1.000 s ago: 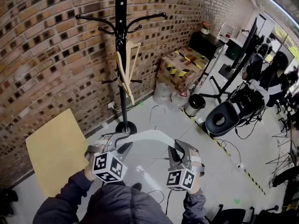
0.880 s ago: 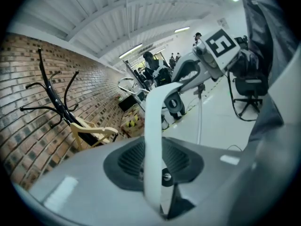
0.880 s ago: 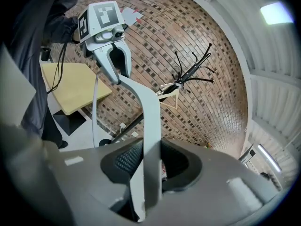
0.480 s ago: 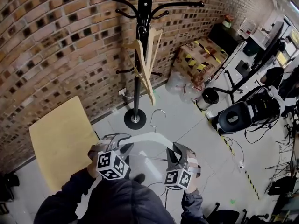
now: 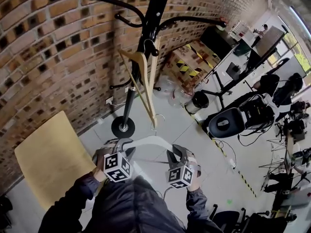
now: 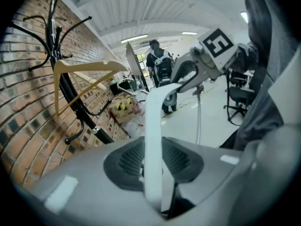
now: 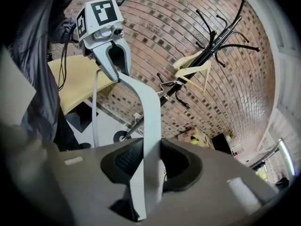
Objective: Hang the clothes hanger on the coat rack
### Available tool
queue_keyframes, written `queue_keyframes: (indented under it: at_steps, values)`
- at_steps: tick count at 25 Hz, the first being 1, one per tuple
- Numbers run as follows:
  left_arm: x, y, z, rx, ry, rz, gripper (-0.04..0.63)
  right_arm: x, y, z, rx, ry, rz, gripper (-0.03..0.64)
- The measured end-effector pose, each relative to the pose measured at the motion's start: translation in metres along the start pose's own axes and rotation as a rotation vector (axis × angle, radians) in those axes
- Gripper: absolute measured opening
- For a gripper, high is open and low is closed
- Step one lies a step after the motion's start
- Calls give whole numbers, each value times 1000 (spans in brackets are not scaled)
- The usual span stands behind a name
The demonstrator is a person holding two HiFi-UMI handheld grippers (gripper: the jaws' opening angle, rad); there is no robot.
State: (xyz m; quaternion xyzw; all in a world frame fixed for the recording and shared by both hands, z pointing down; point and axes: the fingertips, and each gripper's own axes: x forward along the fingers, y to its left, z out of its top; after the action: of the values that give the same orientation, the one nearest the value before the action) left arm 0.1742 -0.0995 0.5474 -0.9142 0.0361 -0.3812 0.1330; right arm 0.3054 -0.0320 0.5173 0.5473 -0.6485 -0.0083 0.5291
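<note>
Spanning both grippers, the white hanger [image 5: 148,140] looks light, stiff and smooth, best held by its arm ends. The left gripper [image 5: 125,148] and right gripper [image 5: 173,155] each clamp one end, low before the coat rack [image 5: 127,108], near a wooden hanger [image 5: 141,56].

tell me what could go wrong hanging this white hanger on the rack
The left hand-held gripper and right hand-held gripper pinch the white hanger only at its ends; it could twist or slip.
Its hook is near the wooden hanger and could snag it or knock it off the rack.
</note>
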Motion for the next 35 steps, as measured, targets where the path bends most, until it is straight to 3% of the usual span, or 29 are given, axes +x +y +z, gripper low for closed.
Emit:
queue_keyframes:
  at_steps: [6, 14, 23, 30, 35]
  values:
    - [31, 26, 6, -4, -2, 6, 114, 35, -24, -8, 5, 10, 4, 121]
    - [62, 67, 11, -40, 63, 73, 114, 87, -61, -6, -18, -68, 38, 121]
    - [111, 106, 7, -143, 189, 202, 114, 171, -104, -9, -100, -208, 147, 121]
    - [130, 124, 5, -197, 278, 307, 117, 230, -98, -13, -173, -288, 216, 120]
    - [147, 129, -28, -211, 307, 403, 121, 269, -84, -5, -245, -345, 248, 121]
